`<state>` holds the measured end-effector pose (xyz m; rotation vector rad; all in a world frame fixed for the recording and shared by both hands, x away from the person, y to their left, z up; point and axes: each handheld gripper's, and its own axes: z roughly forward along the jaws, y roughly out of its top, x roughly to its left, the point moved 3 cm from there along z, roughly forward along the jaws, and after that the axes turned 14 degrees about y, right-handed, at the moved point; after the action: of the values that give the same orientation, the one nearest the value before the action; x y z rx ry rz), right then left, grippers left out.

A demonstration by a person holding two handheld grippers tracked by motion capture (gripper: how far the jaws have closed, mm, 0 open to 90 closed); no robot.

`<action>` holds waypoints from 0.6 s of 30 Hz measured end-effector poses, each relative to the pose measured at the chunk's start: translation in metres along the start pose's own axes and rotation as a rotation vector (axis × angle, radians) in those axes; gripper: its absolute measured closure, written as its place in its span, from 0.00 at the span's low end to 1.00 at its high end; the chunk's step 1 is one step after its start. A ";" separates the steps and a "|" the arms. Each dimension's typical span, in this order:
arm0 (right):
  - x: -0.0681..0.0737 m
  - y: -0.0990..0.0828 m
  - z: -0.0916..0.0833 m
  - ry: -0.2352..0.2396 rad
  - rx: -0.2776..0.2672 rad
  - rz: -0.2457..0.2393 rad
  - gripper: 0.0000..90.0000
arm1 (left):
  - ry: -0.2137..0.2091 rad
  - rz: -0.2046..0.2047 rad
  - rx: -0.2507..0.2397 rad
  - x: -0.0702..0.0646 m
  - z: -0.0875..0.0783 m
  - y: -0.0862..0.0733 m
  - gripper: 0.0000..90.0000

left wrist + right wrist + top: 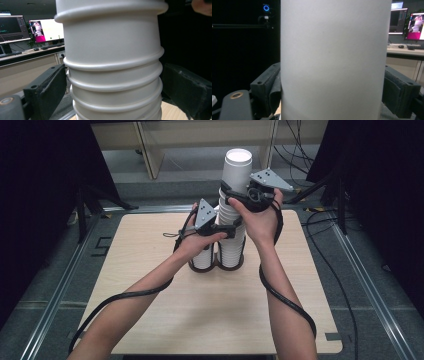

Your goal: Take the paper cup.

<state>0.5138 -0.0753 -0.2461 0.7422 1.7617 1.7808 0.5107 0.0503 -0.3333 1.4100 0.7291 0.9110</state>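
A tall stack of white paper cups [231, 245] stands in a black two-ring holder [216, 266] at the middle of the wooden table. A much shorter stack [202, 261] sits in the ring to its left. My left gripper [234, 232] is shut on the tall stack low down. In the left gripper view both black jaws touch the ribbed rims of this stack [112, 62]. My right gripper [227, 194] is higher up, around the topmost cup [238, 167]. In the right gripper view the top cup's smooth wall [332, 60] stands between the pads, which rest on both its sides.
The light wooden table [150, 310] has bare room in front of and beside the holder. Black cables trail from both grippers along the forearms. Behind the table stand a pale shelf unit [150, 150] and dark curtains. Lit monitors [46, 30] stand on a desk beyond.
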 end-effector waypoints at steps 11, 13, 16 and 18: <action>0.003 0.014 -0.002 -0.005 -0.059 -0.003 0.19 | 0.012 0.005 -0.001 -0.001 0.000 0.000 0.07; 0.004 0.015 -0.002 -0.010 -0.058 -0.009 0.19 | 0.009 0.004 0.000 0.000 0.000 0.000 0.07; 0.005 0.017 -0.003 -0.009 -0.073 -0.005 0.19 | 0.011 0.005 -0.001 0.000 0.000 0.000 0.07; 0.004 0.020 -0.004 -0.010 -0.081 -0.013 0.19 | 0.008 0.019 0.003 0.000 0.000 0.000 0.07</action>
<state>0.5078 -0.0756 -0.2260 0.7043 1.6741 1.8251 0.5110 0.0505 -0.3334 1.4188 0.7244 0.9312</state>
